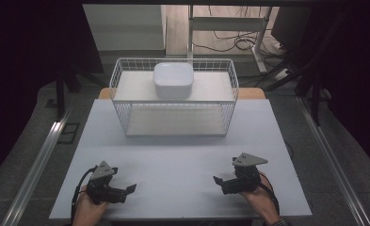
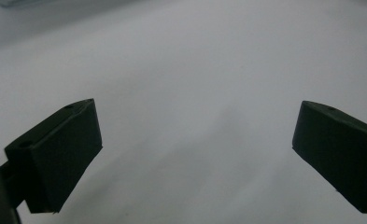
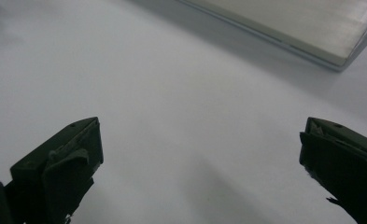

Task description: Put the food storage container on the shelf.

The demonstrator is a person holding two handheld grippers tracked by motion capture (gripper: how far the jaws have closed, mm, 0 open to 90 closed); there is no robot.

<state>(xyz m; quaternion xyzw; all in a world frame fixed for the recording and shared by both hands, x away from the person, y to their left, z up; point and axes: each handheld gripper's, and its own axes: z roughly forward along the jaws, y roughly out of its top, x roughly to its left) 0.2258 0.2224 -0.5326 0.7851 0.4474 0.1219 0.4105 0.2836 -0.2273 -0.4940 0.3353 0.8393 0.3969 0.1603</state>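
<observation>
At the bottom of the high view we hold the left claw (image 1: 126, 190) and right claw (image 1: 219, 182), both spread wide and empty, tips facing each other over the white desk (image 1: 182, 160). Beyond, at upper centre, the wire basket (image 1: 173, 96) runs left-right; the white bowl (image 1: 173, 80) sits on top.

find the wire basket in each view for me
high view: wire basket stands centre, on the white tabletop's far half
right gripper view: its pale base board crosses the top right corner
left gripper view: blurred strip top left, cannot tell
shared landmark: the white tabletop
</observation>
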